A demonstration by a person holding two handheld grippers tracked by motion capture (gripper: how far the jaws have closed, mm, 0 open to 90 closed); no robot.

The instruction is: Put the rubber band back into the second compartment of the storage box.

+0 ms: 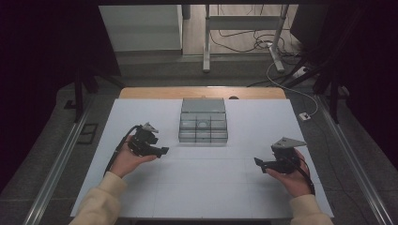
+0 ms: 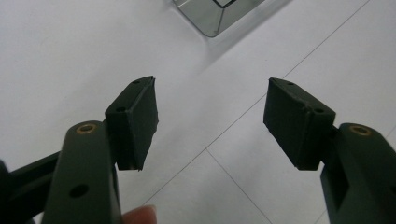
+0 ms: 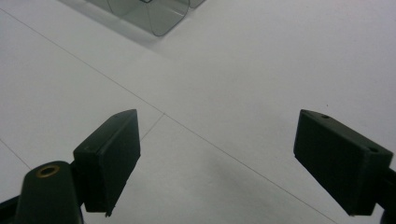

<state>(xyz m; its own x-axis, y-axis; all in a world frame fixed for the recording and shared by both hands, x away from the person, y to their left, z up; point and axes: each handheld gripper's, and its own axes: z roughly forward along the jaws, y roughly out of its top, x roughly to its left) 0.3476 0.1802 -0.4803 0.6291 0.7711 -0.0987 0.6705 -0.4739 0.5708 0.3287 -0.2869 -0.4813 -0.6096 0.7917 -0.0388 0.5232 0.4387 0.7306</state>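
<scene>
High view showed both grippers held above the white tabletop (image 1: 141, 197), with a clear compartmented organizer (image 1: 203, 125) standing at mid-table toward the far edge. Left gripper (image 1: 162, 151) sat just left of and slightly nearer than the organizer; right gripper (image 1: 257, 162) was farther off, to the organizer's right and nearer the person. Both pointed inward toward the middle. Left gripper view: jaws spread wide, nothing between them, only bare tabletop below; a corner of the organizer showed at the top edge, apart from the jaws. Right gripper view: jaws likewise wide apart and empty, rounded front of the organizer at the top edge, well clear. One compartment seemed to hold a small roundish item, too small to identify. Judgement: work was at the approach stage, with nothing grasped and the organizer untouched. Next move likely calls for bringing one gripper, probably the left as the nearer, up to the organizer with jaws aligned to a wall or compartment, and keeping them open until they straddle it.
</scene>
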